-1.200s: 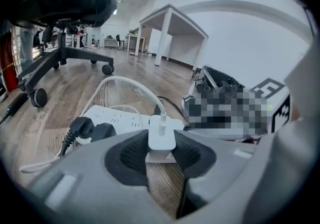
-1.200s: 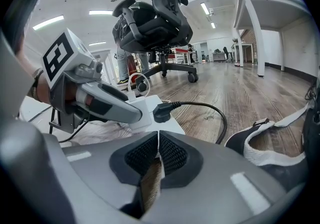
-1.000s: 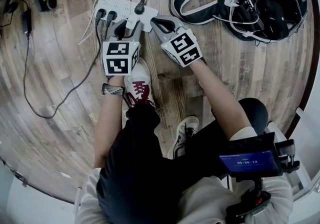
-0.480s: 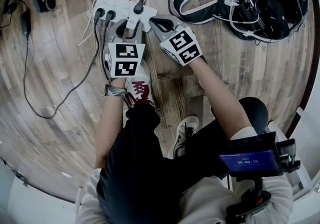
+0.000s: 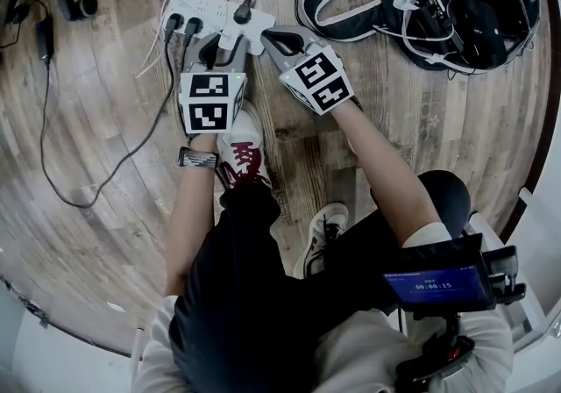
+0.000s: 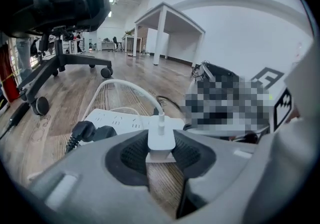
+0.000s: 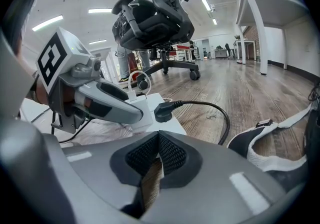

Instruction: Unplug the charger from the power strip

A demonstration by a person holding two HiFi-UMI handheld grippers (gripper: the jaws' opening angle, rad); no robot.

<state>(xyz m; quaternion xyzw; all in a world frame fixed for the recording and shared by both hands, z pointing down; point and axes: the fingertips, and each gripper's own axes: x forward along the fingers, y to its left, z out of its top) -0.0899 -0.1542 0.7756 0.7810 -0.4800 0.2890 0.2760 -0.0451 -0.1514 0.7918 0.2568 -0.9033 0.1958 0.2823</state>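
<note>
A white power strip (image 5: 203, 10) (image 6: 120, 120) (image 7: 167, 124) lies on the wooden floor. A white charger (image 5: 231, 35) (image 6: 161, 138) (image 7: 139, 107) stands on its near right part, with a white cable rising from the top. My left gripper (image 5: 223, 44) (image 6: 161, 155) is shut on the charger, one pad pressing on each side. My right gripper (image 5: 270, 34) (image 7: 159, 158) is shut and holds nothing; its tips sit at the strip's right end. A black plug (image 5: 244, 10) (image 7: 164, 111) is plugged in beside the charger. Two more black plugs (image 5: 184, 29) (image 6: 85, 130) sit at the strip's left.
A black bag with straps (image 5: 456, 5) lies on the floor to the right. An office chair (image 6: 65, 13) (image 7: 160, 13) stands behind the strip. A black adapter and cable (image 5: 46, 36) trail at the left. The person's shoe (image 5: 241, 150) is just under the left gripper.
</note>
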